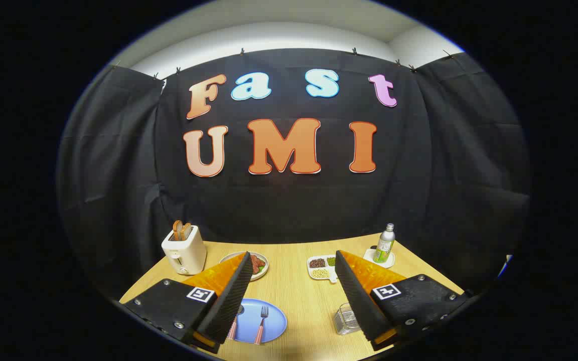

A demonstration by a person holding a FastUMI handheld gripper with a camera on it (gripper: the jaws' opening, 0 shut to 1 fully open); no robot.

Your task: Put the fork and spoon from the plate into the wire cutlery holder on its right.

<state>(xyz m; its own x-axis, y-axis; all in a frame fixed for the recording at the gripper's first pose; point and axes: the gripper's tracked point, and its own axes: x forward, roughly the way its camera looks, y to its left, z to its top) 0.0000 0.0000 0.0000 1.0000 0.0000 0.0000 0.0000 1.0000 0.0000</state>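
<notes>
Now tool (289, 296) wide open, nothing held; fork (262, 325) on plate (274, 321), tines pointing away, handle twd tool.

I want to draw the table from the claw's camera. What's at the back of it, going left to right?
Toaster → plate of food → little tray of beans → green bottle. The claw hangs open in front, holding nothing.
</notes>
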